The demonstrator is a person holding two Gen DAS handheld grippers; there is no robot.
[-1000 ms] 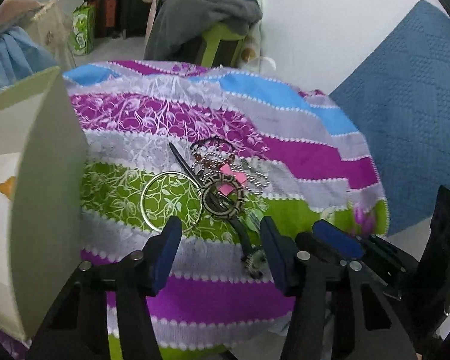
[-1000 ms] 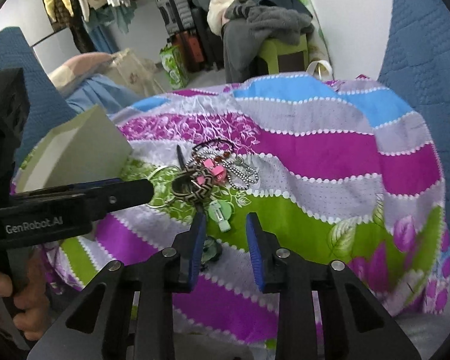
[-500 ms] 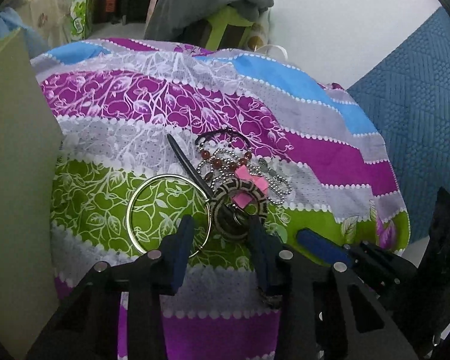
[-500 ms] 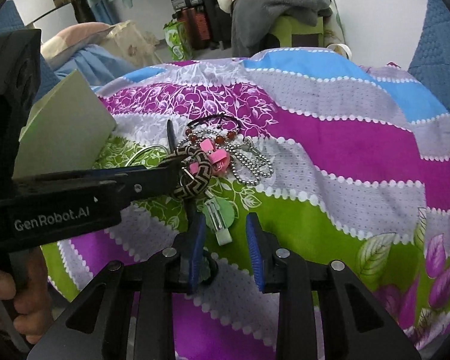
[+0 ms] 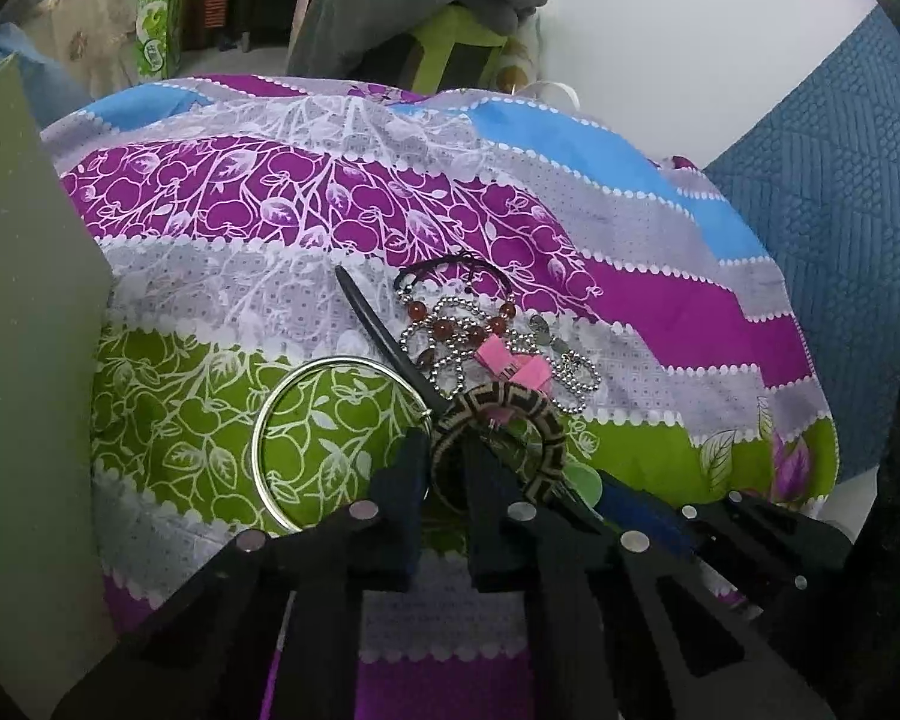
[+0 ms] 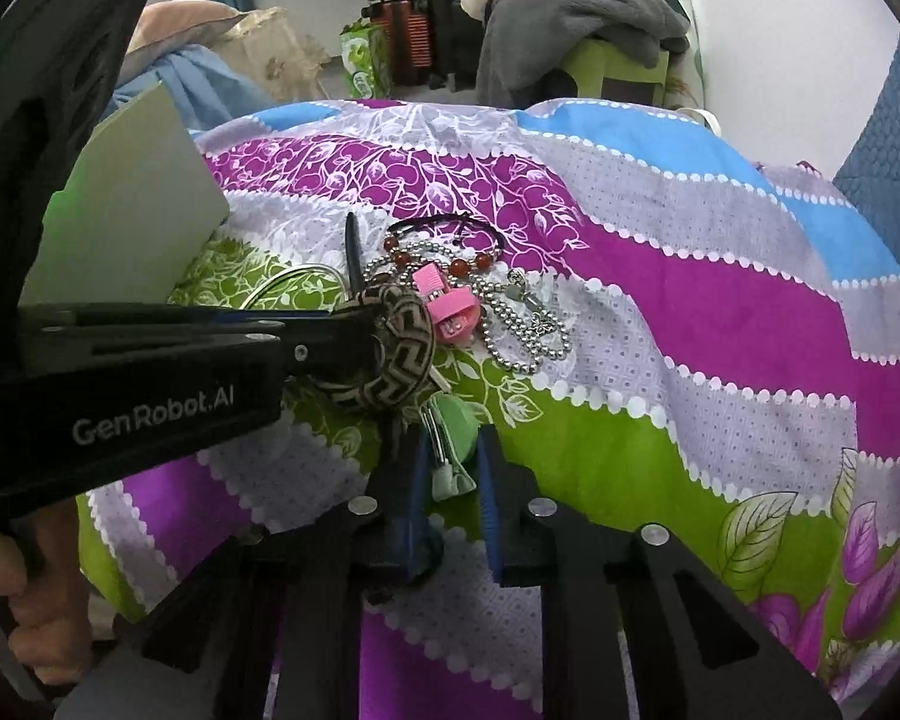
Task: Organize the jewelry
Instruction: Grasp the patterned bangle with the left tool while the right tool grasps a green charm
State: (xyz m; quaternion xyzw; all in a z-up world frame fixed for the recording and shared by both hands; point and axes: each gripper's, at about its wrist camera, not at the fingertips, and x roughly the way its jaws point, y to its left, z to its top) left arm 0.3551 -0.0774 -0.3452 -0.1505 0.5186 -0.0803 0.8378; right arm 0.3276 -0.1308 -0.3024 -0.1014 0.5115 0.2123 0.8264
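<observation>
A pile of jewelry lies on a striped floral cloth point(image 5: 270, 210). My left gripper point(image 5: 447, 450) has its jaws closing, and its pads pinch the rim of a brown-and-black patterned bangle point(image 5: 510, 414). In the right wrist view the left gripper point(image 6: 360, 315) reaches in from the left onto the patterned bangle point(image 6: 396, 354). The jaws of my right gripper point(image 6: 450, 450) are closing on a green hair clip point(image 6: 456, 420), with the pads at its sides. Behind lie a silver ring point(image 5: 264, 438), a black stick point(image 5: 378, 324), a red bead bracelet point(image 5: 450, 327), a ball chain point(image 5: 570, 375) and a pink clip point(image 5: 516, 366).
A grey-green box point(image 5: 24, 360) stands at the left edge of the cloth. A blue quilt point(image 5: 840, 210) lies to the right. Beyond the cloth a green stool point(image 6: 624, 69) holds piled clothes. A hand point(image 6: 24, 600) holds the left gripper's handle.
Both grippers came down onto the pile. The left jaws narrowed from wide apart onto the patterned bangle's rim. The right jaws narrowed around the green clip.
</observation>
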